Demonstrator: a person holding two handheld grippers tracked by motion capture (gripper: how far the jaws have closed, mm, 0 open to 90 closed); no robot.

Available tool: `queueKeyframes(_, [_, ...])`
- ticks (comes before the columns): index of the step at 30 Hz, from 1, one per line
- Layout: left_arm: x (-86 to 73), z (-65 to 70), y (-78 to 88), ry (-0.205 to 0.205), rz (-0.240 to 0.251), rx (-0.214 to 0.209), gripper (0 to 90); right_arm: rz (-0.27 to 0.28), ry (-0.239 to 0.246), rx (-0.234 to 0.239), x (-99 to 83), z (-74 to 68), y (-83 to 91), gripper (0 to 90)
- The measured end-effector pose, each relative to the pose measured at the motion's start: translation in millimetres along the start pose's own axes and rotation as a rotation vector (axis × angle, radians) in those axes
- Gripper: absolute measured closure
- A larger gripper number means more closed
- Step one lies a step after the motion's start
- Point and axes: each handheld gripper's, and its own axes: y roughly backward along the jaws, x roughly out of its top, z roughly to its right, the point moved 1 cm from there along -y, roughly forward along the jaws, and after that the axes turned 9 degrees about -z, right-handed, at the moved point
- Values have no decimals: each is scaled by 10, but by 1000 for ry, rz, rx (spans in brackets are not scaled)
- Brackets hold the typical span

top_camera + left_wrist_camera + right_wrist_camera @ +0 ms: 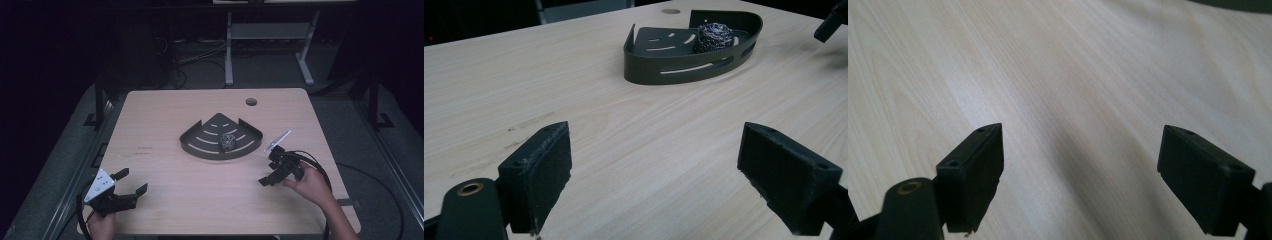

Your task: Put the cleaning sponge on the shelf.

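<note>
A dark fan-shaped tray (pixel 220 156) lies at the middle of the wooden table, and a steel-wool scrubber (pixel 227 142) rests inside it toward its right. My left gripper (pixel 133 181) sits near the front left corner, open, with nothing between its pads. From the left gripper view (pixel 654 170) the tray (pixel 684 70) and scrubber (pixel 714 36) are well ahead. My right gripper (pixel 269 166) hovers just right of the tray's front corner, open and empty. In the right gripper view (pixel 1080 175) bare tabletop lies between the pads, and the tray's edge (pixel 1238 4) shows at the top right.
A round cable hole (pixel 251 102) sits near the table's far edge. Beyond the table stands a white desk frame (pixel 229 50) with cables on the dark floor. Bare wood stretches between the two grippers.
</note>
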Motion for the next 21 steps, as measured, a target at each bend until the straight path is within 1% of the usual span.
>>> queueKeyframes(9, [-2,-5,9,-4,-3,3,135,23,-19,8,-177,-21,-16,181])
queueKeyframes(14, [-3,-5,3,-2,-3,2,135,27,-22,6,-266,-49,-30,181])
queueKeyframes(17, [-3,1,2,-2,0,2,135,43,-25,1,-328,-69,-19,182])
queueKeyframes(21, [0,3,0,0,0,1,135,52,-30,-1,-421,-101,-17,182])
